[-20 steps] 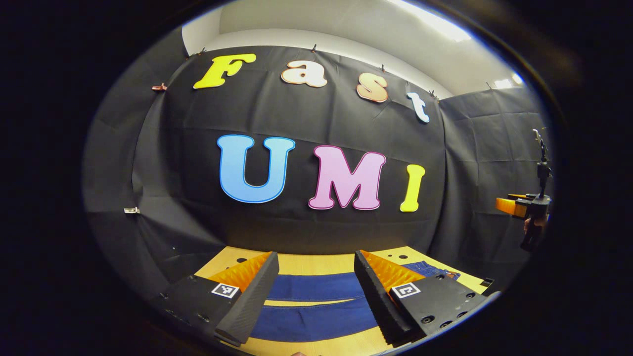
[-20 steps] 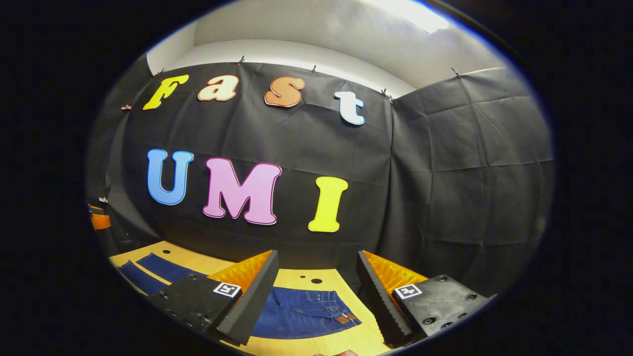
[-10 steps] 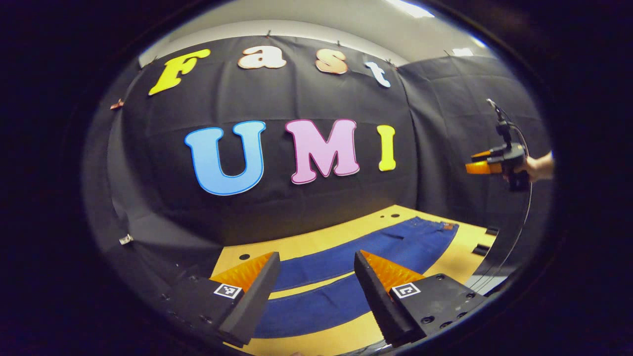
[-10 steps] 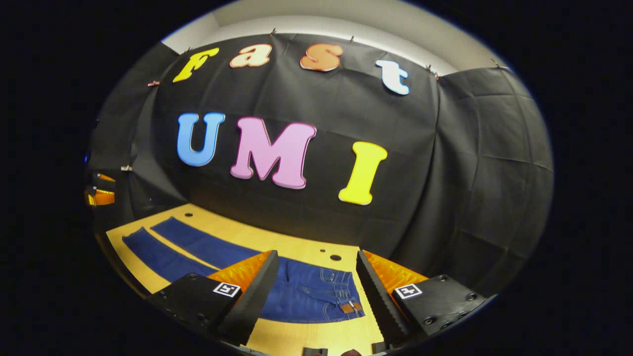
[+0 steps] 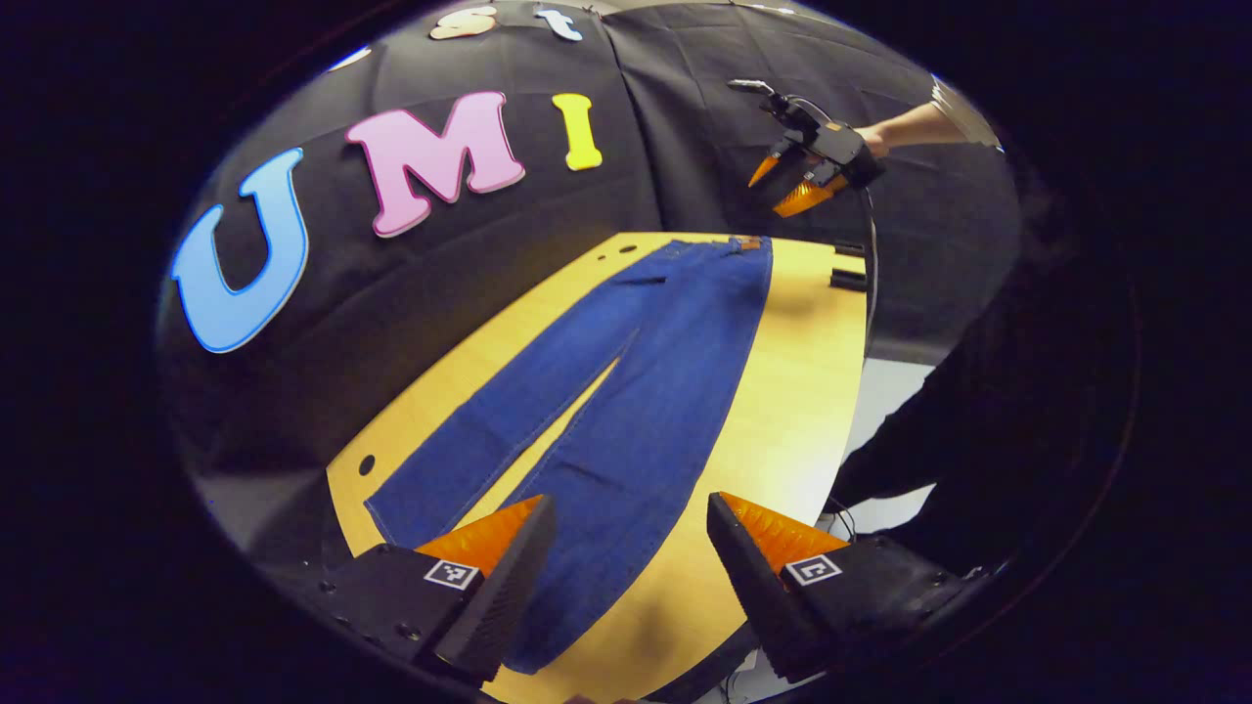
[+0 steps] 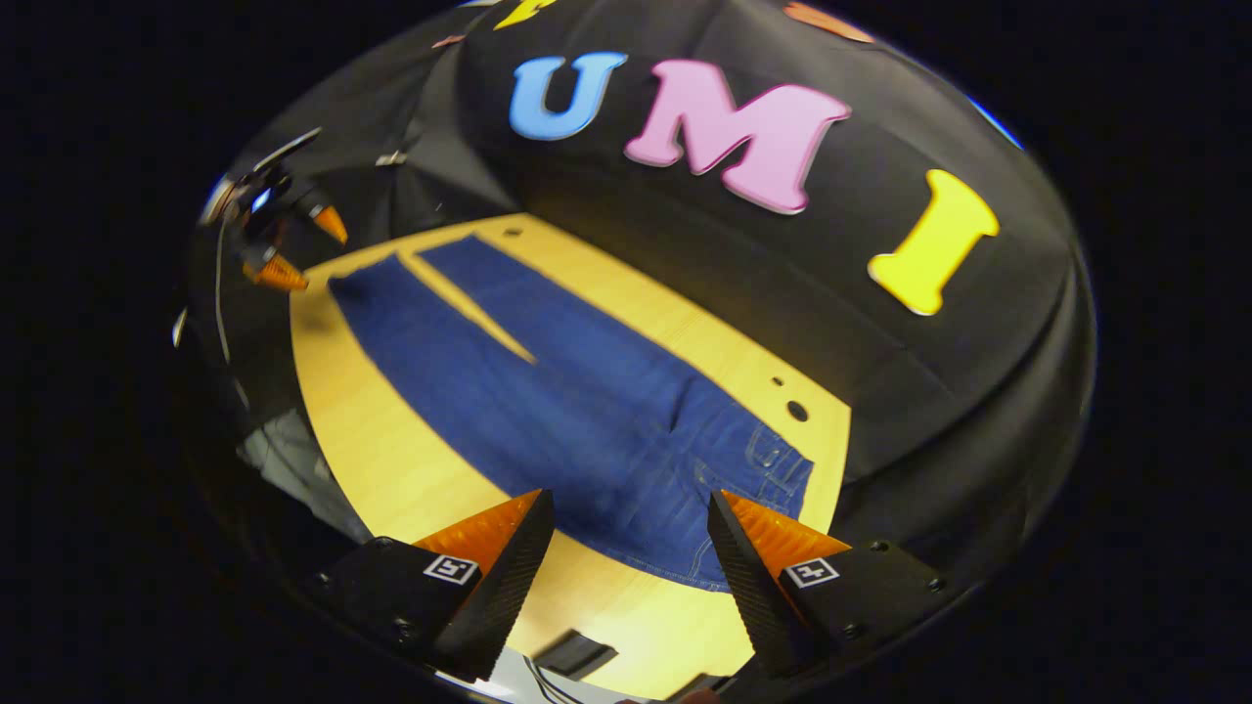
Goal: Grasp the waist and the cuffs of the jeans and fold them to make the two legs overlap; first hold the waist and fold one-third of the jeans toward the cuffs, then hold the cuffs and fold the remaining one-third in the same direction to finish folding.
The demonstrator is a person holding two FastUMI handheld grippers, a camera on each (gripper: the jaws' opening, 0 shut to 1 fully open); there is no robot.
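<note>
Blue jeans (image 5: 626,391) lie flat and unfolded along the wooden table (image 5: 782,411), legs slightly apart. In the left gripper view the cuffs are near me and the waist is far. My left gripper (image 5: 626,577) hangs open above the cuff end, holding nothing. In the right gripper view the jeans (image 6: 548,391) have their waist near me. My right gripper (image 6: 626,577) stands open above the waist edge, off the cloth. The right gripper (image 5: 797,181), held by a hand, shows far off in the left gripper view. The left gripper (image 6: 289,249) shows far off in the right gripper view.
The black cloth wall stands along the table's far long side. Small holes (image 6: 795,411) mark the tabletop near the waist. Two dark blocks (image 5: 849,266) sit at the table edge near the waist. A person in dark clothes (image 5: 939,460) stands at the open side.
Both grippers have risen and tilted down towards the table, turning inward, so the whole length of the jeans now shows. Both stay open. The jeans have not moved.
</note>
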